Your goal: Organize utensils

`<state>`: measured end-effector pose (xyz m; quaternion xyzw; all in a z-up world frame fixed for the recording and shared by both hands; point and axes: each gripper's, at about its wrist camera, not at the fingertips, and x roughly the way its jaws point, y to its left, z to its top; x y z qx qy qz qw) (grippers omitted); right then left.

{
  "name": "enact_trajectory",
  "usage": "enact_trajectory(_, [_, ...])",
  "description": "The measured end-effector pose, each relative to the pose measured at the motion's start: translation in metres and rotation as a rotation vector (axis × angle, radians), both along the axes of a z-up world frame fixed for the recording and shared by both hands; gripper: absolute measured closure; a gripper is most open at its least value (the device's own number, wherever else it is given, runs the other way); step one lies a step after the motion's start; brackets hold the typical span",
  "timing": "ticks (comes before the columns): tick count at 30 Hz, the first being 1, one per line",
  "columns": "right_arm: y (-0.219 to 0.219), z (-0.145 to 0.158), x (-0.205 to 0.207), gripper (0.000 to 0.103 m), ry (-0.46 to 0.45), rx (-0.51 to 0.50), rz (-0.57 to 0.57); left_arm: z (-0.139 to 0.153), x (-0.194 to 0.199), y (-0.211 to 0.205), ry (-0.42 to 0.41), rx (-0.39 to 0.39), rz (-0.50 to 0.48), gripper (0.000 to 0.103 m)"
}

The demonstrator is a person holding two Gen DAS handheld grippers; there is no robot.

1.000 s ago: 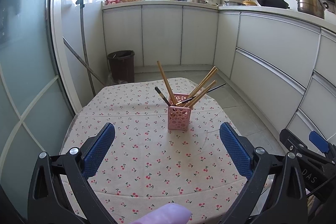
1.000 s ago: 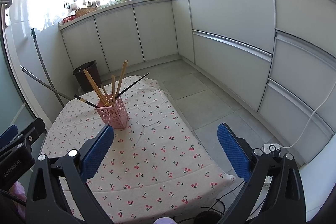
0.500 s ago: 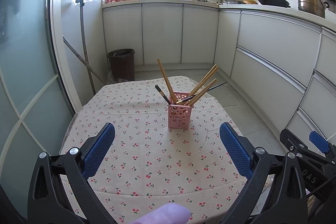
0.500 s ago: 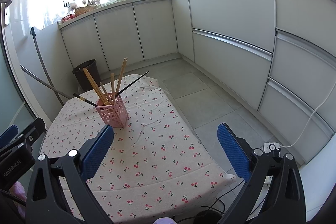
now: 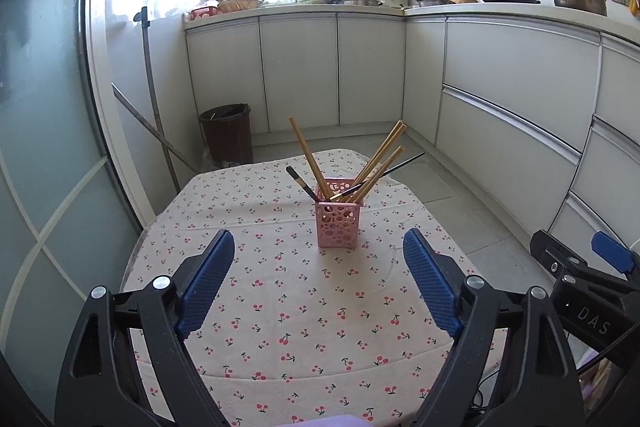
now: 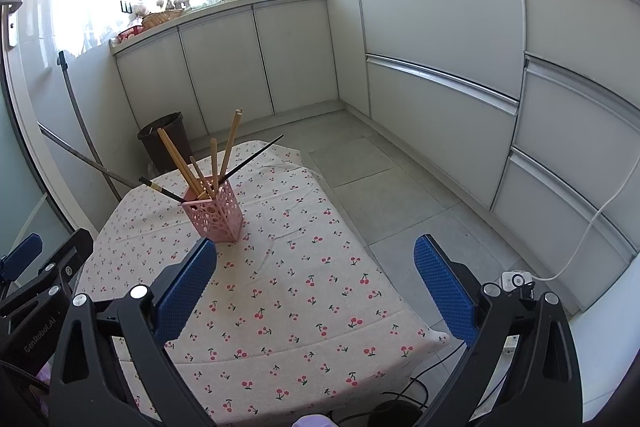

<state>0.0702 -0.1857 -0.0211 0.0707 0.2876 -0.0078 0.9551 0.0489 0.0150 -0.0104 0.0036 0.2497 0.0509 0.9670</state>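
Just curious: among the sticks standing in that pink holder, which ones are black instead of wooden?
Two thin black chopsticks: one leans left out of the pink holder, the other points right. The rest are tan wood.

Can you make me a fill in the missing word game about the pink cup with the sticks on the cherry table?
1. The chopsticks stand inside a holder whose color is ____.
2. The tablecloth is printed with little red ____.
3. Both the left tool and the right tool have jaws that are ____ and hold nothing.
4. On the floor behind the table stands a dark ____ bin.

Missing words: pink; cherries; open; trash
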Motion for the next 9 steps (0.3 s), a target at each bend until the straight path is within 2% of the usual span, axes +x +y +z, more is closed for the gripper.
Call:
enact_trajectory(3, [0.0001, 0.0000, 0.0001, 0.007, 0.001, 0.001, -0.001, 0.0032, -0.0001, 0.0013, -0.009, 0.006, 0.021, 0.008])
enact_trajectory(9, [0.0009, -0.0010, 0.0003, 0.007, 0.006, -0.001, 0.002, 0.0047, 0.0005, 0.0037, -0.002, -0.010, 0.018, 0.007])
